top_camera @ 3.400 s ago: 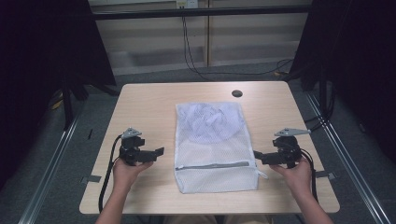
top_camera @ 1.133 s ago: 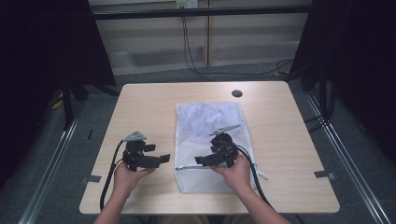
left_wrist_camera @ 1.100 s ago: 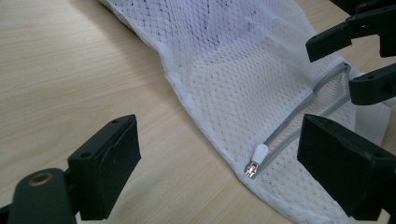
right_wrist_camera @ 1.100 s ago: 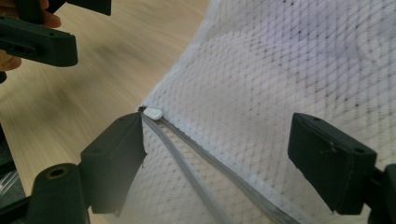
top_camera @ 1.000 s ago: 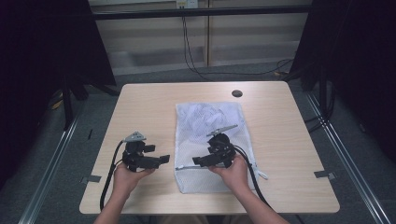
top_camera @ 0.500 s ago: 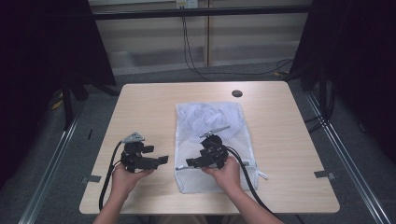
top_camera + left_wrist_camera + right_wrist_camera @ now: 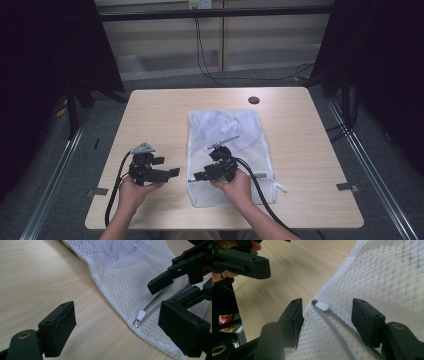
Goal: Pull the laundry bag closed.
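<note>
A white mesh bag [image 7: 225,130] lies flat on the wooden table [image 7: 300,150], its zipper running across near the front edge. The white zipper pull [image 7: 322,306] sits at the zipper's left end, by the bag's edge [image 7: 140,316]. My right gripper [image 7: 200,170] hovers low over that corner, pointing left. Its jaws [image 7: 329,315] have just been closing and stand on either side of the pull, pads not touching it. My left gripper [image 7: 167,166] rests open on bare wood just left of the bag, facing the pull [image 7: 120,315], with nothing between its jaws.
A round black grommet [image 7: 254,100] is set in the table near the far edge. Cables trail from both grippers toward the front edge. Metal rails [image 7: 55,175] run along the floor on both sides, with dark curtains behind.
My right gripper has moved left across the bag to its front left corner, and its jaws have narrowed around the zipper pull. The left gripper has kept still.
</note>
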The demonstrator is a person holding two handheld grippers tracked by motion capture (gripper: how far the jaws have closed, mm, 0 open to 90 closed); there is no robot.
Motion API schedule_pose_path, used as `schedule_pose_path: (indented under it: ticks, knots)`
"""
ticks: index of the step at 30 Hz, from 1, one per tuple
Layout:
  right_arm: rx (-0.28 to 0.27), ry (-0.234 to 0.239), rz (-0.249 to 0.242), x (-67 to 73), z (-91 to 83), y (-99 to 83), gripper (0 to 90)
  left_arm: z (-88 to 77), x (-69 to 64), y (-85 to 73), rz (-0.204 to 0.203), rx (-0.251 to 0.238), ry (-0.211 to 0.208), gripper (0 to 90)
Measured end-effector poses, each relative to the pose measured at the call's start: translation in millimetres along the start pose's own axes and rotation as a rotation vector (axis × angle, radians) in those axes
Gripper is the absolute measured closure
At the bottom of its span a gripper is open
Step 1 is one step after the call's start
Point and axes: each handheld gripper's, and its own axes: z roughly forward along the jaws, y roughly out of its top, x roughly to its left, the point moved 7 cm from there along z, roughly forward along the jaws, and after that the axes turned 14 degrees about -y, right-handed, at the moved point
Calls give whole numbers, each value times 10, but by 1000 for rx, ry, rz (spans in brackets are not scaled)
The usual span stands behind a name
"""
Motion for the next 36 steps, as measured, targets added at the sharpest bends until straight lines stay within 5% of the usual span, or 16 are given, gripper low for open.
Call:
schedule_pose_path:
  ticks: [15,36]
  knots:
    - [68,29,28,83,192,-34,604,-22,18,-10,-5,-2,4,151]
    - [79,62,36,158,290,-3,758,-34,33,-17,-7,4,8,159]
